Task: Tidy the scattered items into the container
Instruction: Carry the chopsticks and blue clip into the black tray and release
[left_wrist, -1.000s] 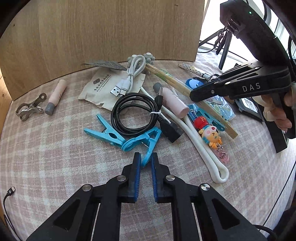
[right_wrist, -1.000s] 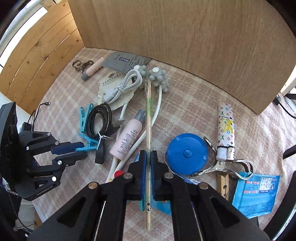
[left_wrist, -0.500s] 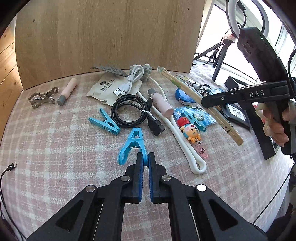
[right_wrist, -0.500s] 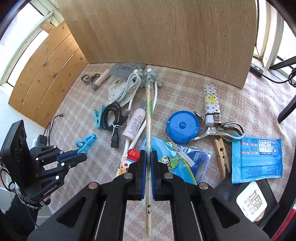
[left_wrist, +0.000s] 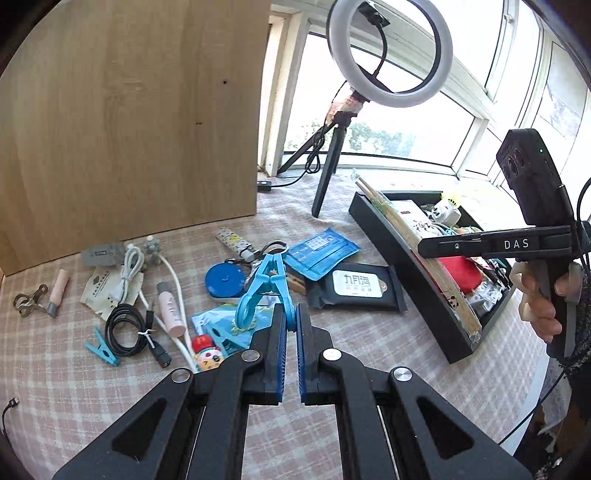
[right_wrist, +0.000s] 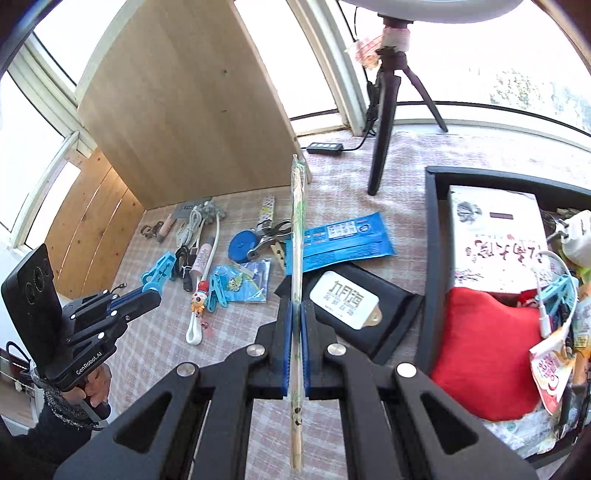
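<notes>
Now that both tools have lifted away from the clutter they worked in a second ago, each carries a load: the left gripper (left_wrist: 290, 325) is clenched on a blue clothespin (left_wrist: 263, 288), the right gripper (right_wrist: 296, 345) on wrapped chopsticks (right_wrist: 297, 236). The black container (left_wrist: 402, 254) sits near the table's right edge, already crowded; the chopsticks seem to hover along its near wall, though distortion blurs that. Free room remains above the red pouch (right_wrist: 480, 354), away from the tripod (left_wrist: 327, 173)
</notes>
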